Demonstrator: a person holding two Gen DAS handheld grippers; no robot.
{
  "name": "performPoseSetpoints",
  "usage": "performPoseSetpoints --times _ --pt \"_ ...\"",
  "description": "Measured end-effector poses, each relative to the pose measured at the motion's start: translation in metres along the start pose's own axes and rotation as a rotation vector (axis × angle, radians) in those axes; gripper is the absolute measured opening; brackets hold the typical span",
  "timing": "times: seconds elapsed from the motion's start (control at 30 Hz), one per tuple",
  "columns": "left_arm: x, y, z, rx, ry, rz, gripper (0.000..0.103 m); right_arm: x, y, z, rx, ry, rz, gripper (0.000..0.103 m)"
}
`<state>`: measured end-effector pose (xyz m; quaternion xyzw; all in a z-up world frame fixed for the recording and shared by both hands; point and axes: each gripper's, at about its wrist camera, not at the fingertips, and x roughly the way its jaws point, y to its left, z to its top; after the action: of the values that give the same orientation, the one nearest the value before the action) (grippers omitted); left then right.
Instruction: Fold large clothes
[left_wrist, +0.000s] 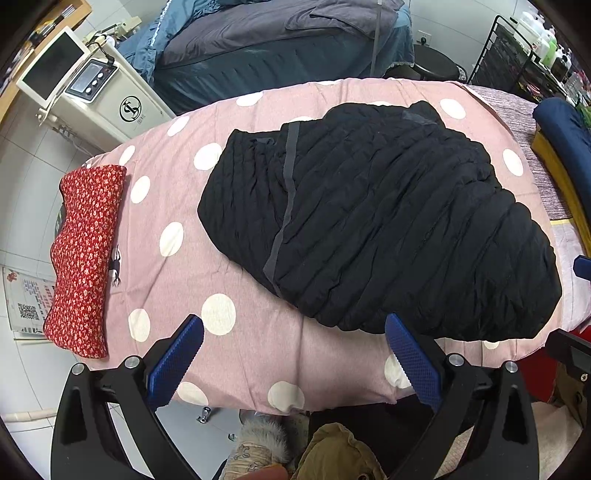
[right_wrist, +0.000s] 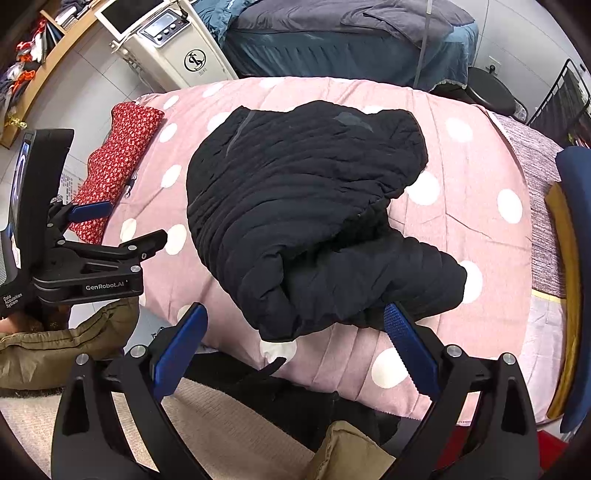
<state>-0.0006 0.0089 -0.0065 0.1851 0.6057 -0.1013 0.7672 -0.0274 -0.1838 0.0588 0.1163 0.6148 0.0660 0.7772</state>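
A black quilted puffer jacket (left_wrist: 373, 221) lies bunched at the centre of the pink polka-dot bedspread (left_wrist: 236, 258). It looks light, puffy and slippery; best pinched at a hem or sleeve edge near 6 o'clock. The left gripper (left_wrist: 293, 363) and right gripper (right_wrist: 295, 354) gape wide, empty.

Both wrist cameras look down from the near edge at a black jacket (left_wrist: 373, 218) on the dotted quilt (right_wrist: 461, 236); the right view sits closer, rightward.
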Motion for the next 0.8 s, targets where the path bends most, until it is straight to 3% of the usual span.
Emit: performPoseSetpoints --times 0.8 --pt "0.0009 0.0003 -0.0043 0.004 0.008 0.002 0.097 0.001 0.002 -0.0018 -0.007 0.003 0.002 0.095"
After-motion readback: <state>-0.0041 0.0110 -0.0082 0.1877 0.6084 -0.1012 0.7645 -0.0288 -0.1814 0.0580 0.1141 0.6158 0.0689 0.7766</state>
